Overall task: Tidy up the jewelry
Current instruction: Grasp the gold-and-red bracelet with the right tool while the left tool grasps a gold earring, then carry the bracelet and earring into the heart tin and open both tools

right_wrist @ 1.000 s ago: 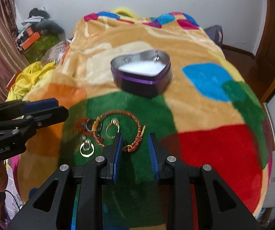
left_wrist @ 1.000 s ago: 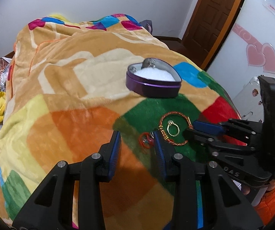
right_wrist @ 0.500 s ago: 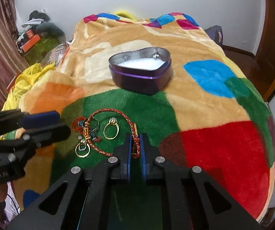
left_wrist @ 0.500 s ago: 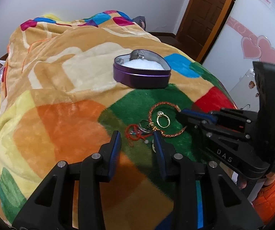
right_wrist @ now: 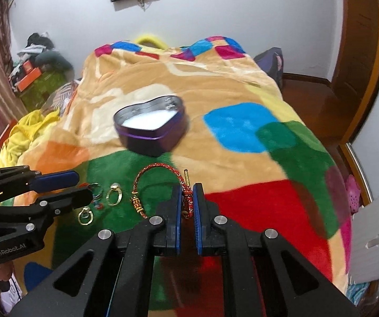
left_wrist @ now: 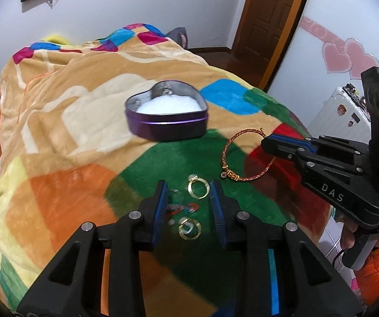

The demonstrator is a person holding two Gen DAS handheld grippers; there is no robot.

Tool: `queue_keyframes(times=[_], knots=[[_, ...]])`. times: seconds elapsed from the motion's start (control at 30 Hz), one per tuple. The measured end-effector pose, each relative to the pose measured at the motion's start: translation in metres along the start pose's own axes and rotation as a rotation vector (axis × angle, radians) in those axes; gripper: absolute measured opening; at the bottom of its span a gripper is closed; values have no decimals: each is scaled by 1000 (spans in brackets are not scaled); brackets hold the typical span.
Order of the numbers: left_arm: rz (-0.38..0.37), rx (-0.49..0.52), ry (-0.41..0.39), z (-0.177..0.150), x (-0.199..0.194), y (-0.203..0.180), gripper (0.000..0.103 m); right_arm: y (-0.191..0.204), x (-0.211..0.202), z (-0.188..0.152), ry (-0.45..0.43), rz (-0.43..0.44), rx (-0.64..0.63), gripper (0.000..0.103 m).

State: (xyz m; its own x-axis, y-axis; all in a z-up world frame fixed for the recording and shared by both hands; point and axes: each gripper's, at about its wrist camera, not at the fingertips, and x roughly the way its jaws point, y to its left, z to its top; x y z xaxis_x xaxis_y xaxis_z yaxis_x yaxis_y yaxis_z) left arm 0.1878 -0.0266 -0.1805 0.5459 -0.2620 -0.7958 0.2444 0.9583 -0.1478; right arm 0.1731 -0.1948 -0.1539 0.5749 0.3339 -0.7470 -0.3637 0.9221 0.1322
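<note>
Right gripper point(right_wrist: 186, 206) clamped on braided bracelet point(right_wrist: 160, 170): light, limp, slippery; best pinched mid-cord. Left gripper point(left_wrist: 188, 203) narrowing around nothing, rings at twelve o'clock.

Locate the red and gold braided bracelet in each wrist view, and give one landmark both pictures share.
Left wrist view: the red and gold braided bracelet lies right of centre on the green and red blanket patches, its far end in the right gripper.
Right wrist view: it is at lower centre, just left of and between that gripper's shut jaws.
Shared landmark: the purple heart-shaped tin with white lining, beyond the bracelet in both.
</note>
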Motion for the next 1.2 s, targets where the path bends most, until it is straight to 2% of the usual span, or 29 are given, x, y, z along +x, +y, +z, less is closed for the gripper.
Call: queue_keyframes(times=[0.07, 0.27, 0.43, 0.47, 0.83, 1.2], knots=[[-2, 5, 16, 4, 9, -4, 25, -4, -1, 0, -1, -5, 13, 7], [10, -3, 58, 7, 30, -7, 18, -11, -2, -2, 1, 4, 25, 7], [10, -21, 59, 4, 35, -4, 18, -7, -6, -1, -16, 13, 10, 7], [13, -20, 53, 4, 33, -4, 3, -7, -6, 0, -19, 15, 11, 7], [13, -57, 1, 8, 14, 6, 1, 2, -20, 18, -84, 34, 0, 7], [18, -62, -95, 29, -18, 13, 1, 11, -28, 37, -137, 41, -10, 7]])
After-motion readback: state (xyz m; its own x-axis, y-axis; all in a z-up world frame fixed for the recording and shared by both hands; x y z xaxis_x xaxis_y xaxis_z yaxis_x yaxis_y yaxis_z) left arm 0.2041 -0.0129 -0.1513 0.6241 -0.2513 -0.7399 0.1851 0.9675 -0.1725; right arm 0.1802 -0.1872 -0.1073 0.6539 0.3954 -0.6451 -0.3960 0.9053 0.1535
